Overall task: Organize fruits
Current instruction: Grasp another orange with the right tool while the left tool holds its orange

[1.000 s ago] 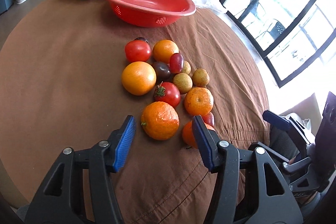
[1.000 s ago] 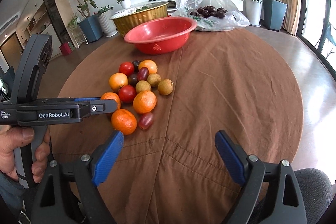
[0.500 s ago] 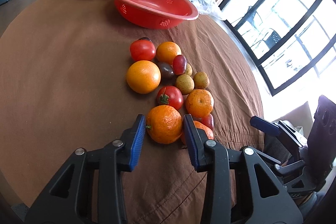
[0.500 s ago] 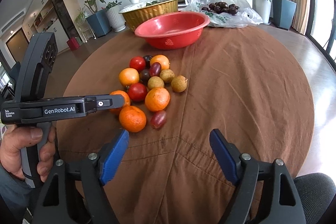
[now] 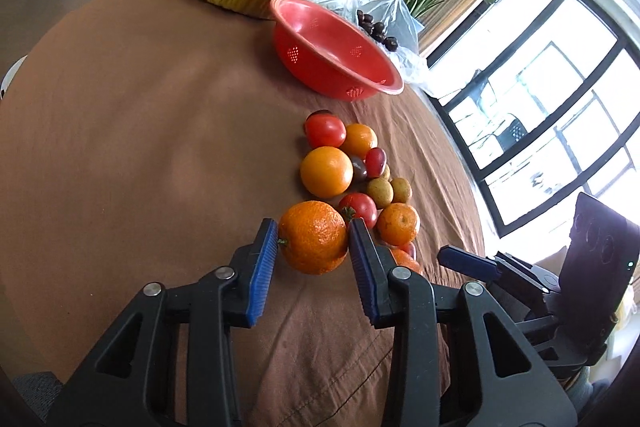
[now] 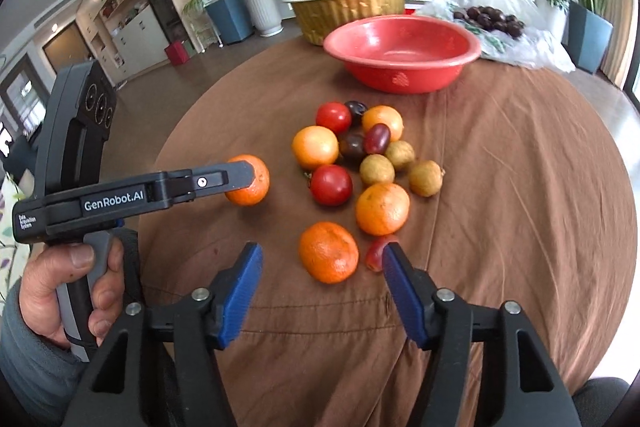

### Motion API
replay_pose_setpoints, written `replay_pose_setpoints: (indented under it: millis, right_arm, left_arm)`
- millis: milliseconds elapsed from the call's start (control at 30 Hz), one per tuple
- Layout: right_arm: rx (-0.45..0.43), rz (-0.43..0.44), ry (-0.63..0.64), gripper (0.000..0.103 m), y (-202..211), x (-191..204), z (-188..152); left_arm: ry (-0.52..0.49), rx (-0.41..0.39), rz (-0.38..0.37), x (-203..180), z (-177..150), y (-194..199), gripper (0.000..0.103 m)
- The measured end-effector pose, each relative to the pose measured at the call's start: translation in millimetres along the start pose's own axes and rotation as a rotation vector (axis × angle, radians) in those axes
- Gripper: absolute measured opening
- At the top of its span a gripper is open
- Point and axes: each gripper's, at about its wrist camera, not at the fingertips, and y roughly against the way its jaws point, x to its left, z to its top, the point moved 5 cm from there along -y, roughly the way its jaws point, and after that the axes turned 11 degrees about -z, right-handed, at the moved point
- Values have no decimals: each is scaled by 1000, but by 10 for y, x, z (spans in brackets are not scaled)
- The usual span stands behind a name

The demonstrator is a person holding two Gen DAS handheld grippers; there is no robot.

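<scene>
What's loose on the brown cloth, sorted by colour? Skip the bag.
Orange citrus: 5, one gripped in the left tool
Round red tomatoes: 2
Small red ovals: 2
Dark purple fruits: 2
Tan-skinned fruits: 3
Total: 14

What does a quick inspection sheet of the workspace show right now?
Surface: round table under a brown cloth.
Job's things: oranges, tomatoes, small fruits clustered; red bowl empty.
Clutter: gold foil pan; plastic bag of dark fruits.
Grippers: left hand-held gripper shut on an orange; right hand-held gripper closing, jaws either side of another orange, not touching.
Cables: nothing seen.
Surroundings: potted plants, television, windows.
</scene>
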Motion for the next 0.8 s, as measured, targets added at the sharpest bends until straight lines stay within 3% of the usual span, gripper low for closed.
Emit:
replay_pose_setpoints:
  millis: [333, 800]
  right_arm:
    - [17, -74, 247, 47, -172, 200, -21]
    - [13, -152, 304, 34, -269, 192, -50]
  left_arm:
    - [-17, 6, -17, -18, -13, -55, 34]
    - [-19, 21, -11, -14, -42, -83, 34]
